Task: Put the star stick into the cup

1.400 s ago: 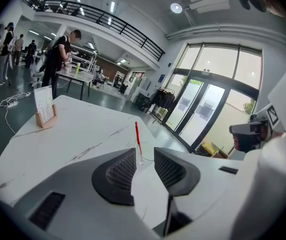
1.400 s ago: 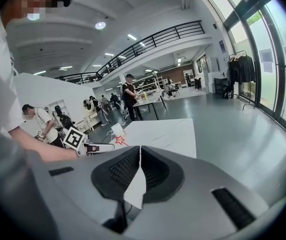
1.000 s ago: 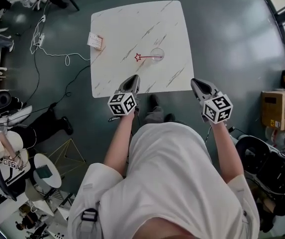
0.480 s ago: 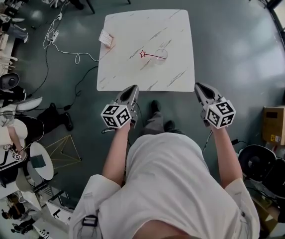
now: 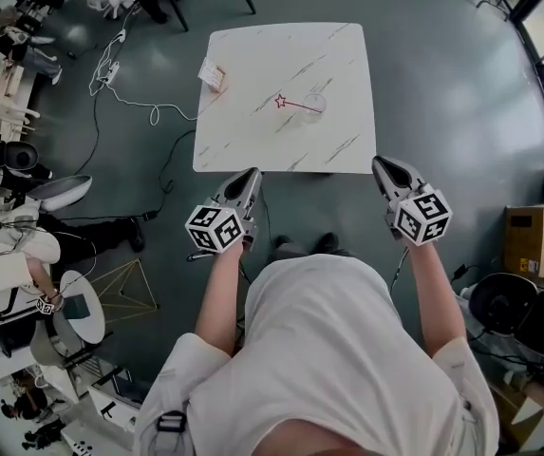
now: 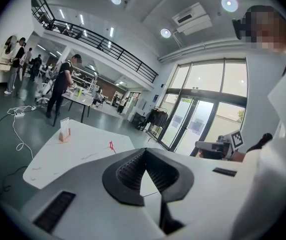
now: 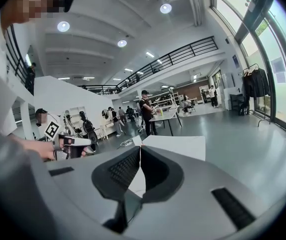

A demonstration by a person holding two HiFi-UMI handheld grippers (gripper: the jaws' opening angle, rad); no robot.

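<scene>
The star stick [image 5: 293, 105], a thin red stick with a red star outline at its left end, lies on the white marble table [image 5: 253, 141], its right end at the clear cup [image 5: 314, 104]. I cannot tell whether that end is inside the cup. My left gripper [image 5: 250, 173] hangs just short of the table's near edge, shut and empty. At the same distance to the right is my right gripper [image 5: 383, 161], also shut and empty. In the left gripper view the star [image 6: 111, 145] shows beyond the closed jaws. The right gripper view shows the table [image 7: 182, 146] ahead.
A small card holder [image 5: 213, 73] stands at the table's left edge. White cables [image 5: 124, 74] trail over the grey floor to the left. Cardboard boxes [image 5: 530, 236] and black gear lie at the right. People and desks fill the far left.
Both grippers have drawn back from over the table's near edge to just short of it. The left gripper has dropped lower and leftward. The stick and cup have not moved.
</scene>
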